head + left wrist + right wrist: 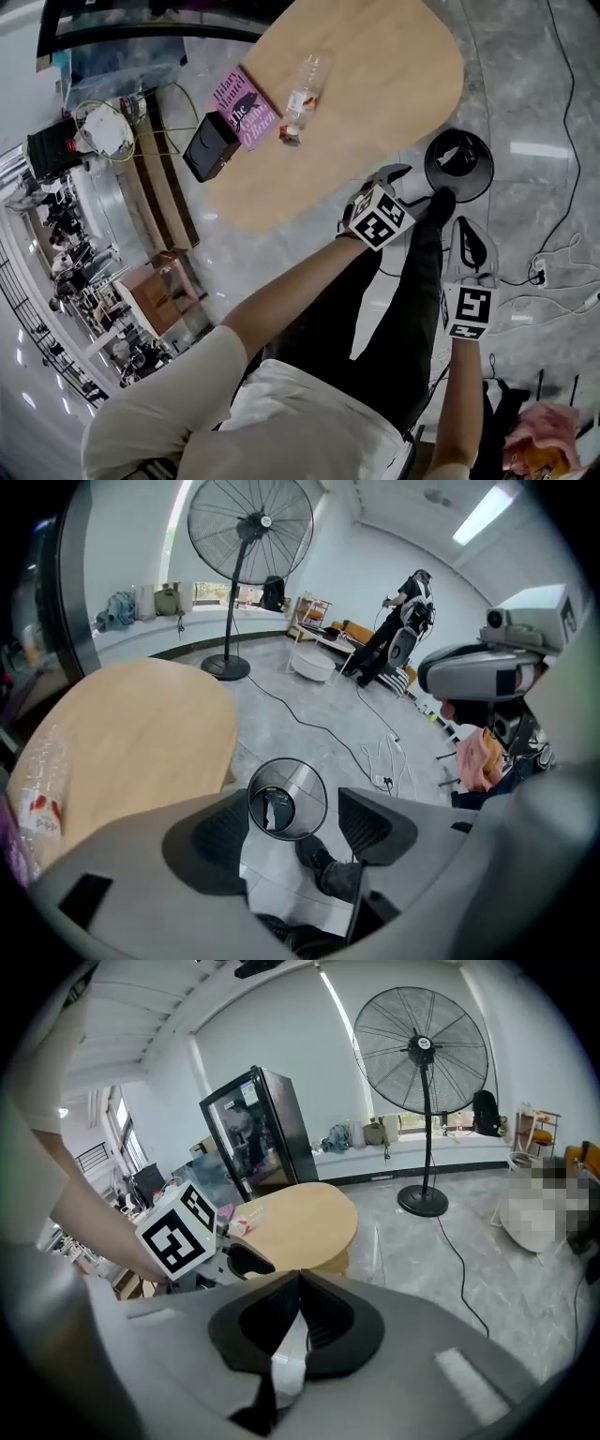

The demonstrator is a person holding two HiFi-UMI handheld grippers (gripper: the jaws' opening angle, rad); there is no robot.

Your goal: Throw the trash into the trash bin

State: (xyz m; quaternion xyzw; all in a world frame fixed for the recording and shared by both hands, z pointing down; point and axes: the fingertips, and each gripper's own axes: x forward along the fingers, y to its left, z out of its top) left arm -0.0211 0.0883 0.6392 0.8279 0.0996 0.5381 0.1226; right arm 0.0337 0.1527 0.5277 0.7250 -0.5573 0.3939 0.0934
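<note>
A black mesh trash bin [459, 165] stands on the floor by the round wooden table [375, 84]. In the left gripper view the trash bin [288, 799] holds a pale scrap at its bottom. My left gripper [410, 185] hangs just left of the bin's rim; it is open and empty [295, 827], with the bin showing between its jaws. An empty plastic bottle [305, 94] with a red label lies on the table, also visible at the left edge as the bottle [37, 789]. My right gripper [469, 236] is lower, over the floor, shut with nothing in it [300, 1283].
A pink book [246, 108] and a black box [211, 145] lie at the table's left edge. A person's black shoe [323, 866] stands beside the bin. Cables [553, 262] trail over the marble floor. A big standing fan [422, 1063] stands beyond the table.
</note>
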